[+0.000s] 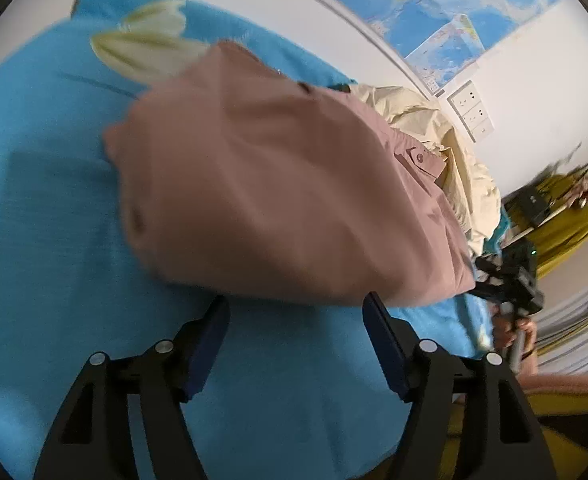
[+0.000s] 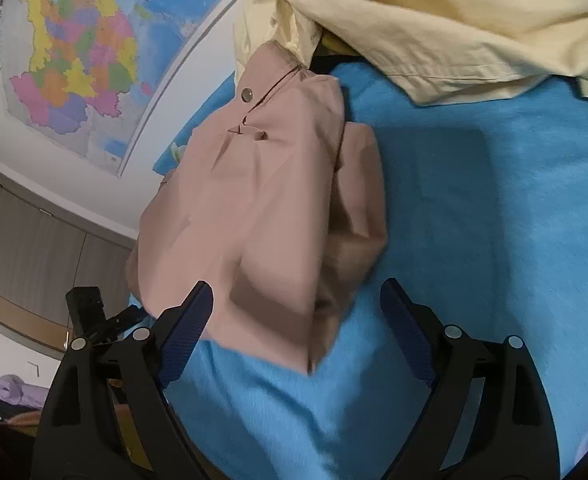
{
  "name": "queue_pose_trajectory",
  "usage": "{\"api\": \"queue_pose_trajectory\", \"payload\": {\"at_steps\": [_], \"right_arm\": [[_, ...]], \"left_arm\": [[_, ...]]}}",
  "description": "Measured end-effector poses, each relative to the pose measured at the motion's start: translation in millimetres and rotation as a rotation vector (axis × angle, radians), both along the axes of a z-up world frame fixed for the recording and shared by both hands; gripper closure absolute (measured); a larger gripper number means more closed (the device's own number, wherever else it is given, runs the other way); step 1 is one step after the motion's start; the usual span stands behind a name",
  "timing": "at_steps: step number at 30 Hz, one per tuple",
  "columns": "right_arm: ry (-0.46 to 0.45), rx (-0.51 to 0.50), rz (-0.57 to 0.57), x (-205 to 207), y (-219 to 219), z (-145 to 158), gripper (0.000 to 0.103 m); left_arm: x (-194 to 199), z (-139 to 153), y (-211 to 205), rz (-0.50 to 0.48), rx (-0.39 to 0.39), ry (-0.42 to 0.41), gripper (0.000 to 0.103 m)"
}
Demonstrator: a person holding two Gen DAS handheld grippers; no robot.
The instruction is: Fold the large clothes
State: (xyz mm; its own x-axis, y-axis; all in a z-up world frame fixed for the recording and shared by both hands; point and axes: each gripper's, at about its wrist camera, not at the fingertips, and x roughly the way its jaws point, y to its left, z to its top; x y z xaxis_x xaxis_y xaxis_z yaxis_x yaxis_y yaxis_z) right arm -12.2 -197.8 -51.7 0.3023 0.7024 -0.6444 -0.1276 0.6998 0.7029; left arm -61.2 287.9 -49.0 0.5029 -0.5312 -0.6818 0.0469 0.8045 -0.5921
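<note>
The dusty-pink garment lies folded into a thick bundle on the blue blanket, its near edge just ahead of both sets of fingertips. A metal snap button and a small stitched flap show on its top end in the right wrist view; the left wrist view shows a pink button tab on its far side. No brand or label can be read on it.

Beyond the pink bundle, touching its far end, lies a crumpled cream garment. A pale flower print marks the blanket in the left wrist view.

The left gripper has its jaws spread wide over bare blanket, holding nothing. The right gripper is likewise spread apart and empty, one finger tip against the edge of the pink cloth.

On the wall hang a coloured map and a blue world map; their lettering is too small to read. Only the left view shows the wall sockets and the person's hand on the other gripper's handle; only the right shows the wooden cabinet
</note>
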Motion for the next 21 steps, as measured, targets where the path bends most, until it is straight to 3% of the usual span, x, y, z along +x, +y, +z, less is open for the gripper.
{"api": "queue_pose_trajectory", "payload": {"at_steps": [2, 6, 14, 16, 18, 19, 21], "right_arm": [[-0.009, 0.001, -0.001, 8.7, 5.8, -2.2, 0.015], [-0.035, 0.0, -0.006, 22.5, 16.0, -1.2, 0.01], [-0.063, 0.025, 0.036, 53.8, 39.4, -4.9, 0.01], [-0.061, 0.025, 0.057, 60.5, 48.5, -4.5, 0.014], [-0.053, 0.035, 0.088, 63.9, 54.8, -5.7, 0.026], [-0.052, 0.032, 0.103, 65.7, 58.9, -6.8, 0.029], [-0.059, 0.007, 0.12, 66.9, 62.9, -7.4, 0.048]], "left_arm": [[8.6, 0.2, -1.4, 0.005, -0.027, -0.014, 0.027], [29.9, -1.0, -2.3, 0.03, -0.059, -0.011, 0.026], [65.5, -2.6, 0.7, 0.078, -0.131, 0.001, 0.025], [71.8, -1.0, -3.4, 0.081, -0.114, 0.002, 0.025], [75.8, 0.4, -7.6, 0.085, -0.087, -0.003, 0.026], [75.8, 1.3, -9.3, 0.09, -0.063, -0.008, 0.032], [78.3, 1.5, -13.8, 0.1, -0.003, -0.001, 0.047]]}}
